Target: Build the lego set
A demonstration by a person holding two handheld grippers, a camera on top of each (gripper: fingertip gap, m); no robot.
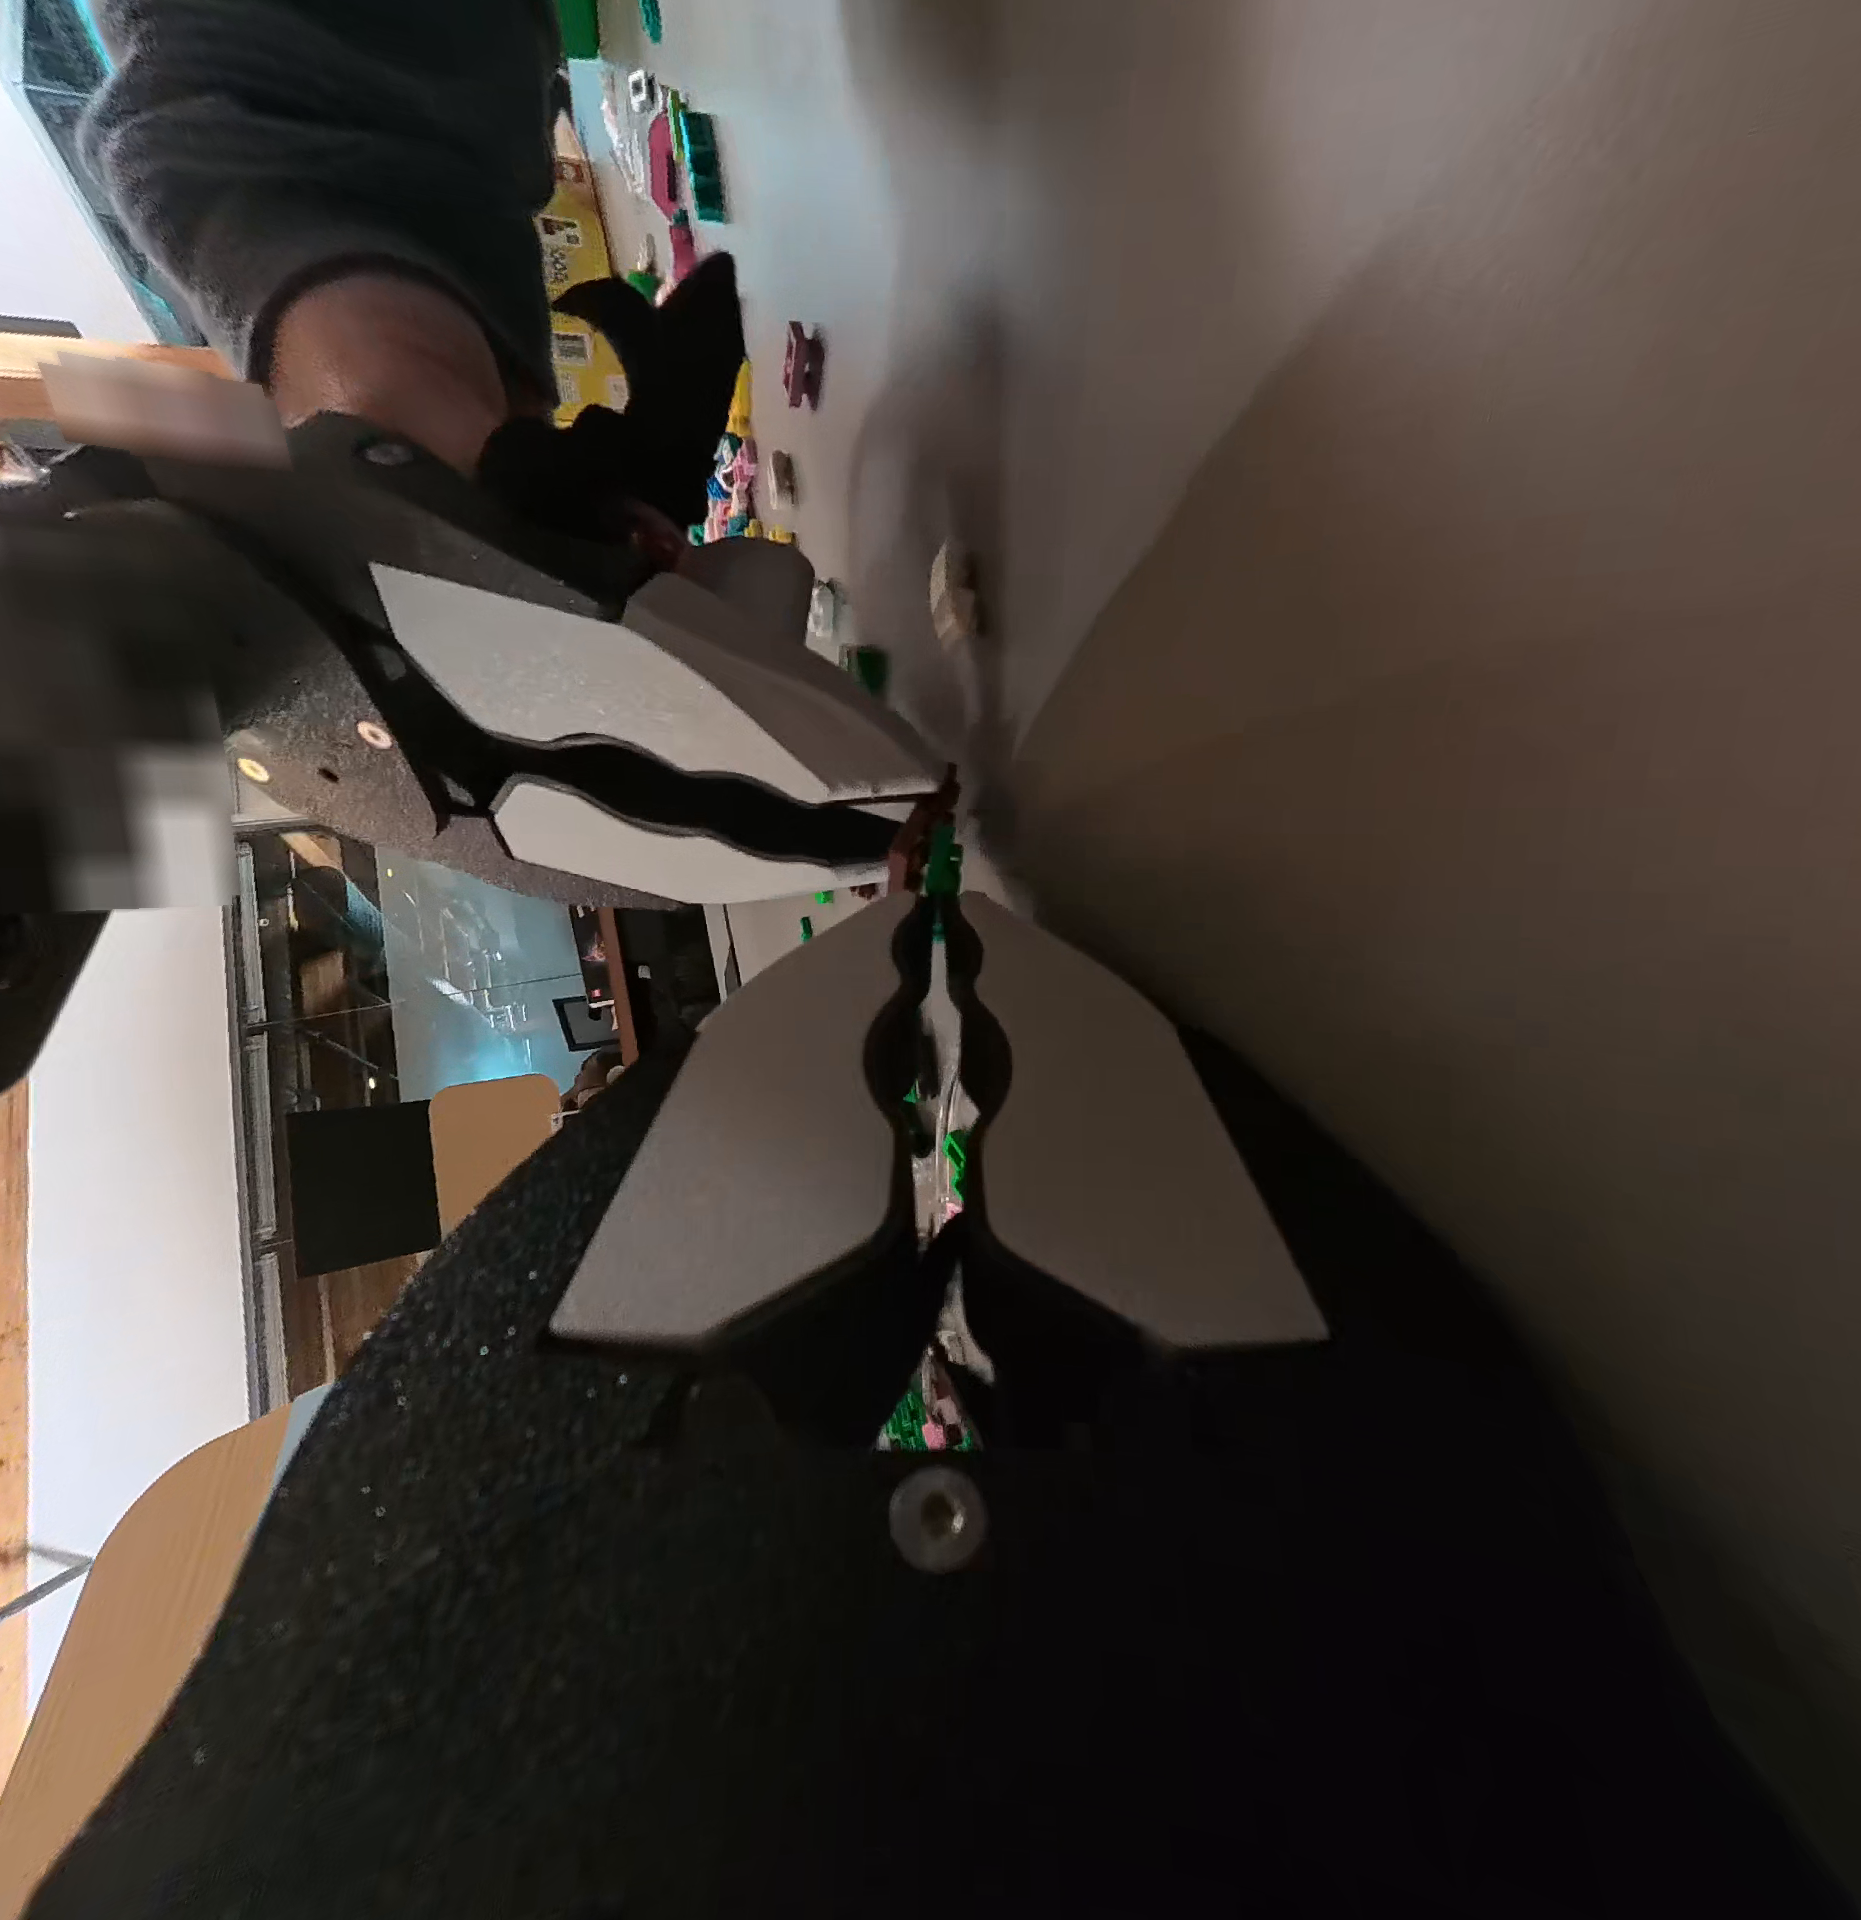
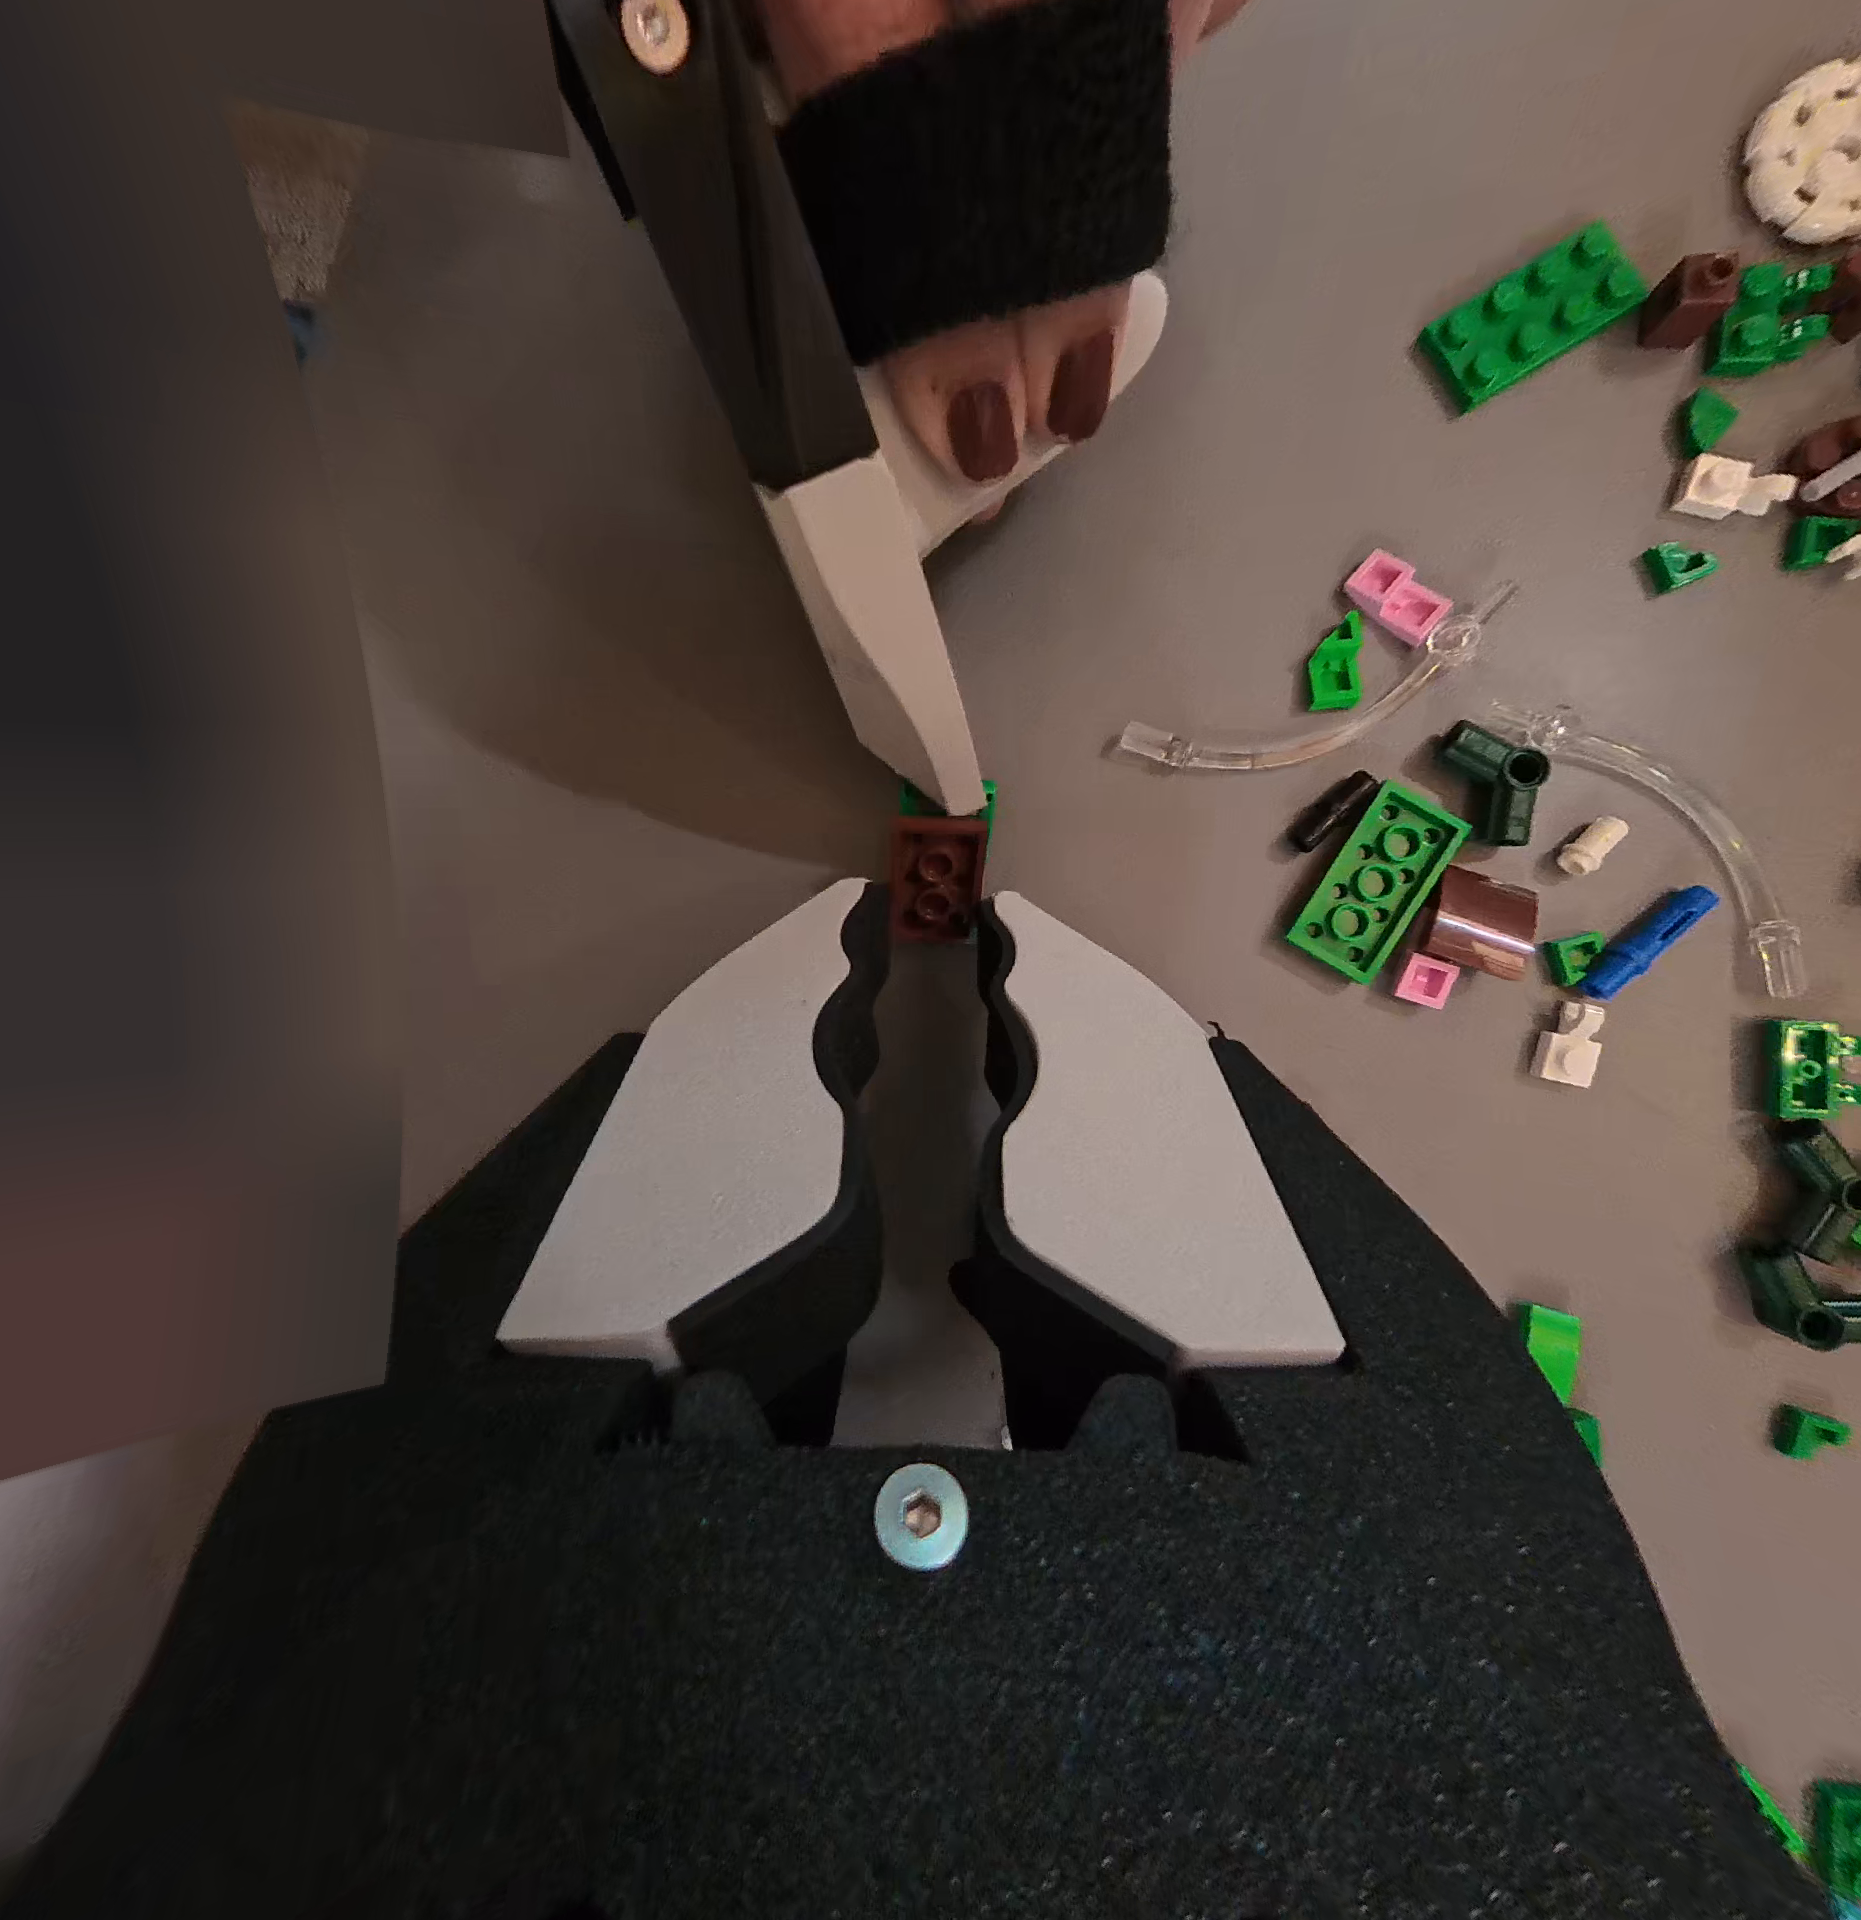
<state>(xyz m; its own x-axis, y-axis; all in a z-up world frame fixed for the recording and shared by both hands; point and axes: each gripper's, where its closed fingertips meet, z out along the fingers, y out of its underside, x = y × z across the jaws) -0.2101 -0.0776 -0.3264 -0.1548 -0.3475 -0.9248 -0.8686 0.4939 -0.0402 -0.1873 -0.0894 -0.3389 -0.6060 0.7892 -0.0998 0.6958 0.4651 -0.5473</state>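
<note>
In the right wrist view my right gripper (image 2: 931, 896) is shut on a small brown two-stud plate (image 2: 938, 878) held at its tips above the grey table (image 2: 1165, 520). My left gripper (image 2: 957, 792) comes down from the top, and its tips pinch a small green piece (image 2: 986, 800) that touches the far end of the brown plate. In the left wrist view my left gripper (image 1: 936, 902) is shut on the green piece (image 1: 944, 854). The right gripper (image 1: 921, 826) reaches in from the left with the brown plate (image 1: 913, 850) against it. Most of the green piece is hidden.
Loose pieces lie on the table to the right: a green plate (image 2: 1534, 312), a white round piece (image 2: 1819, 166), clear curved tubes (image 2: 1300, 743), pink bricks (image 2: 1399, 597), a blue pin (image 2: 1648, 940), dark green connectors (image 2: 1492, 779). A yellow box (image 1: 578, 270) stands at the far side.
</note>
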